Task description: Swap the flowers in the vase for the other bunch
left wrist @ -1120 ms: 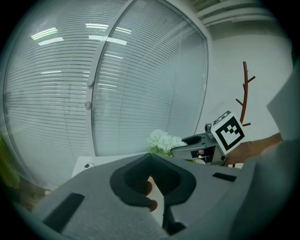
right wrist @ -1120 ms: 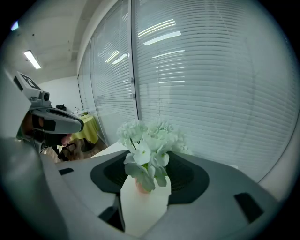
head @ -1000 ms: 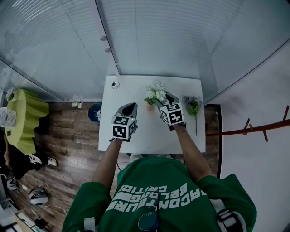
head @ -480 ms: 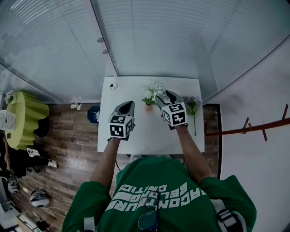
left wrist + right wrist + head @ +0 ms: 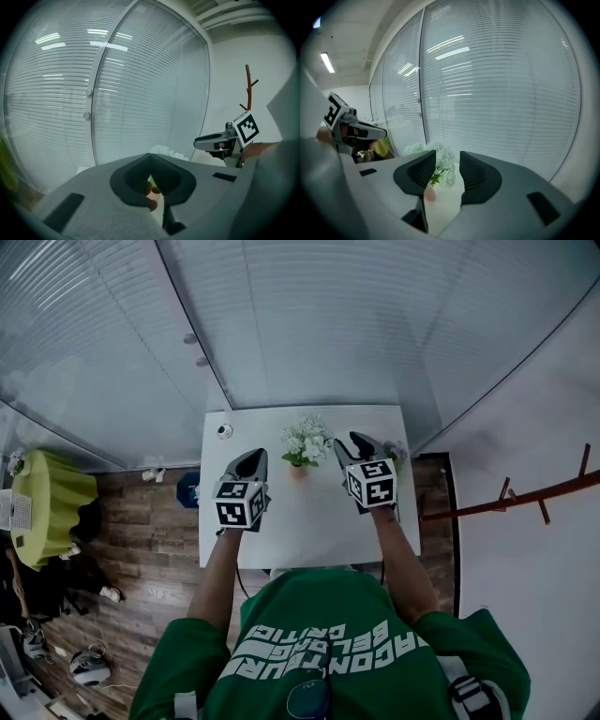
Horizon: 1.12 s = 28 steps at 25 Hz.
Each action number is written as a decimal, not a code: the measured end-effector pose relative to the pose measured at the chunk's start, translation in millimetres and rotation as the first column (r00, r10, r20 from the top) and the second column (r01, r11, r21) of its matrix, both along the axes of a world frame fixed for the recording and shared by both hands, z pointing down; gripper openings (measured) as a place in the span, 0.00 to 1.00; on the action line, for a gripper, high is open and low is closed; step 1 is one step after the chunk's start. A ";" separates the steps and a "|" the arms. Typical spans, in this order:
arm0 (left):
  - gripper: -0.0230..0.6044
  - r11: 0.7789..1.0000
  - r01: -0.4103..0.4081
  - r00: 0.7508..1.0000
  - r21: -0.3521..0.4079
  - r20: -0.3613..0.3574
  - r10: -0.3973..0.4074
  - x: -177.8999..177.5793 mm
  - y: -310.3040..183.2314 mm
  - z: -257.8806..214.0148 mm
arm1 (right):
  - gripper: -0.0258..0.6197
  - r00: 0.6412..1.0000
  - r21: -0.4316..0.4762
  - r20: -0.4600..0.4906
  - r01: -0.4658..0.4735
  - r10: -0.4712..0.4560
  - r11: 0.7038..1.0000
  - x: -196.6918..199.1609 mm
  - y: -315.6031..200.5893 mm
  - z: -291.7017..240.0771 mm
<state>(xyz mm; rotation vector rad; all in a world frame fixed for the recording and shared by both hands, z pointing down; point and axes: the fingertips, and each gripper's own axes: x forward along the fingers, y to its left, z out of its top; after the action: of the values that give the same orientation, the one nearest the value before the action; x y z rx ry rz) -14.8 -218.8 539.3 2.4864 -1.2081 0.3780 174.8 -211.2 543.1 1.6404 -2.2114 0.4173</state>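
Right gripper (image 5: 359, 439): found drawn back and up from the white flowers (image 5: 306, 439), which it was close against a second ago. Its jaws have just been closing but are still apart, with nothing between them. Left gripper (image 5: 253, 456): closed, empty. The white flowers stand upright in the vase (image 5: 298, 471), mid-table (image 5: 309, 521). The purple bunch (image 5: 400, 454) lies at the right (half hidden). Either a release or an abandoned reach is consistent.

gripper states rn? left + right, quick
Left gripper: closed, tips together, holding nothing.
Right gripper: open, jaws have just been closing, gripping nothing; the white flowers only show beyond the gap.
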 end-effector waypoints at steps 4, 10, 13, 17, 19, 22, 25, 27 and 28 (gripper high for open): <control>0.04 1.000 0.009 1.000 0.009 -0.011 -0.009 2.1 -8.0 -6.4 | 0.20 0.999 0.004 -0.006 -0.040 0.040 0.999 18.9 4.6 -2.7; 0.04 1.000 0.014 1.000 0.008 -0.014 -0.013 8.1 -10.9 -6.3 | 0.09 0.996 0.006 -0.017 -0.082 0.082 0.997 43.4 14.1 -3.0; 0.04 1.000 0.014 1.000 0.005 -0.011 -0.014 9.0 -11.8 -6.5 | 0.07 0.996 -0.001 -0.022 -0.088 0.088 0.996 49.4 18.7 -2.4; 0.04 1.000 0.016 1.000 0.000 -0.009 -0.016 9.9 -11.5 -1.6 | 0.06 0.996 -0.023 -0.015 -0.086 0.086 0.996 52.7 25.7 6.2; 0.04 1.000 0.015 1.000 -0.001 -0.008 -0.015 10.0 -11.2 0.3 | 0.06 0.996 -0.028 -0.010 -0.087 0.086 0.996 53.6 27.7 9.1; 0.04 1.000 0.016 1.000 -0.004 -0.007 -0.016 9.1 -12.6 -0.8 | 0.06 0.997 -0.030 -0.009 -0.083 0.083 0.996 53.0 26.8 7.8; 0.04 1.000 0.018 1.000 -0.006 -0.007 -0.018 8.8 -11.5 1.3 | 0.06 0.997 -0.030 -0.007 -0.079 0.079 0.996 52.6 27.2 9.3; 0.04 1.000 0.018 1.000 -0.005 -0.006 -0.018 8.7 -10.8 2.9 | 0.06 0.997 -0.032 -0.004 -0.078 0.078 0.996 52.6 28.0 11.3; 0.03 1.000 0.018 1.000 -0.005 -0.006 -0.018 8.7 -10.7 2.9 | 0.06 0.997 -0.034 -0.004 -0.076 0.076 0.997 52.5 28.2 11.5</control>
<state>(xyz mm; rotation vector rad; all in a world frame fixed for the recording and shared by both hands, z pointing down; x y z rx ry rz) -6.1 -229.5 542.1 2.4690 -1.2244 0.3684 227.3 -183.0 554.6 1.7106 -2.1330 0.4698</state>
